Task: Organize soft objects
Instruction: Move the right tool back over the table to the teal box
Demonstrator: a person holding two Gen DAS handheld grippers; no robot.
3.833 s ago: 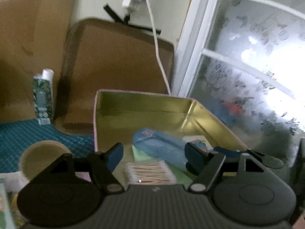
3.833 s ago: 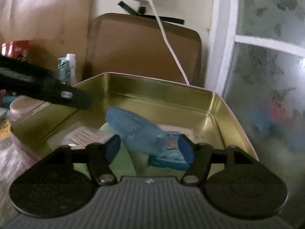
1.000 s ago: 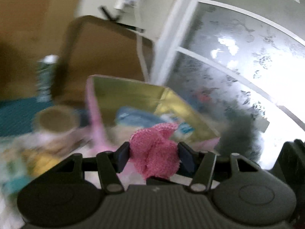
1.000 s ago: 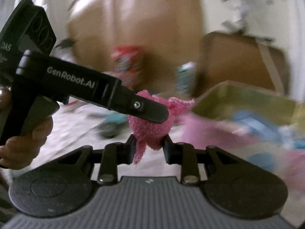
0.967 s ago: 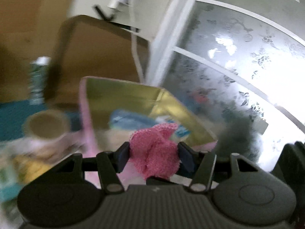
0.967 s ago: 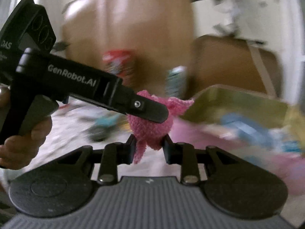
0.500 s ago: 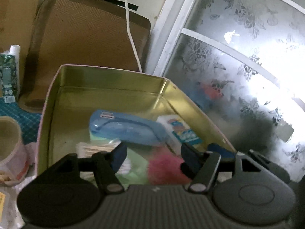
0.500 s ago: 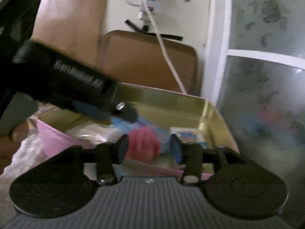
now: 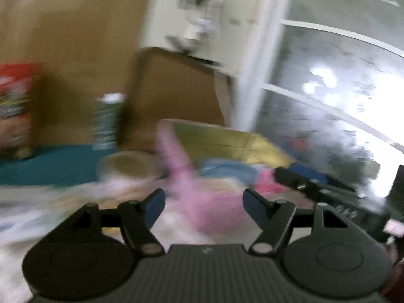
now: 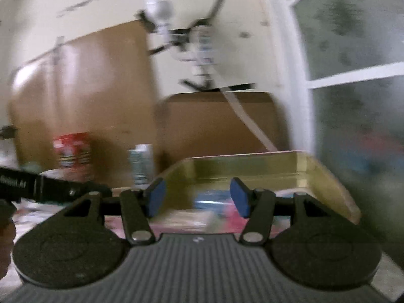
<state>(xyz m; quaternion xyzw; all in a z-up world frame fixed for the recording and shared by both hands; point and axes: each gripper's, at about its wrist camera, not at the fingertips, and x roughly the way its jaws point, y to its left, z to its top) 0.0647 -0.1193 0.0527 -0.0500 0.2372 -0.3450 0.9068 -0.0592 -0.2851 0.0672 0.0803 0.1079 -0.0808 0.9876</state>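
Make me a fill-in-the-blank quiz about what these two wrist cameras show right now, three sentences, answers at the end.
1. The left claw has just been opening and now holds ____.
2. The fluffy cloth lying inside the tin box is coloured ____.
3. The inside walls of the tin box look ____ in colour.

Missing words: nothing; pink; gold
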